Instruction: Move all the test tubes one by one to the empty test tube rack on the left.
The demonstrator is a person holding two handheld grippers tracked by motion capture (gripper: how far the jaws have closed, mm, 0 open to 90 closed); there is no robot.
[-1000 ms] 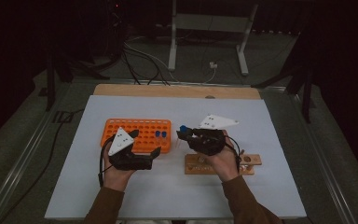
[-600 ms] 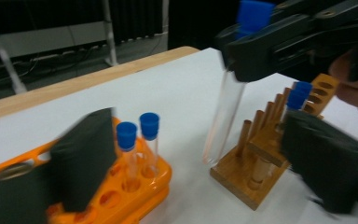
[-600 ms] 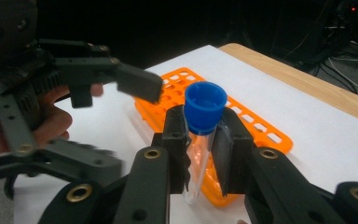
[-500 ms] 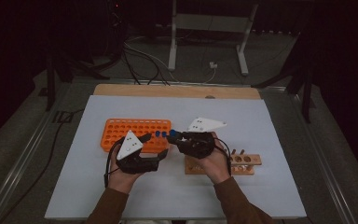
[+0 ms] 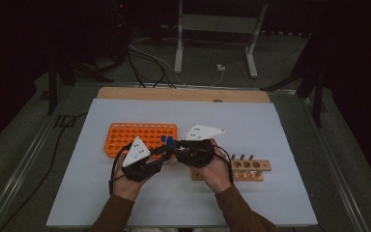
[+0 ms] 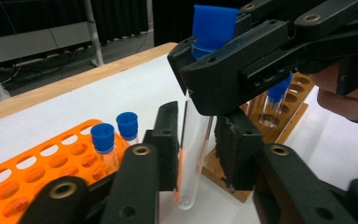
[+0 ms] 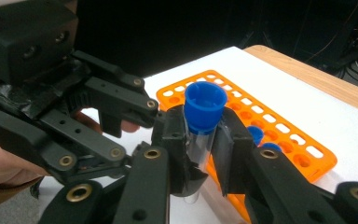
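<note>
You're holding both grippers low over the middle of the white table (image 5: pixel 280 125), forearms coming in from the near edge and angling inward, so the two tools are meeting nose to nose.

Right gripper (image 7: pixel 199 140): jaws are pinching a clear test tube (image 6: pixel 192 149) w/ blue cap (image 7: pixel 204 107), gripping just under the cap; tube is hanging near upright, slightly tilted, round bottom clear of the table surface.

Left gripper (image 6: pixel 196 147): jaws have just been closing on the same tube, lower down the glass. Left pad is lying against the glass; right pad is sitting just beside it, can't tell if it's pressing. In the high view, left gripper (image 5: pixel 160 153) and right gripper (image 5: pixel 176 149) are nearly touching.

Tube is sitting between the orange rack (image 5: pixel 125 137) and the wooden rack (image 5: pixel 258 169), by the orange rack's right end. Two more capped tubes (image 6: pixel 103 142) are standing in the orange rack, just beside the left jaw; another is standing in the wooden rack behind the right gripper.

Room: tight on both sides, racks flanking the tube. Near table strip in front of your hands is lying open; far half is too.
</note>
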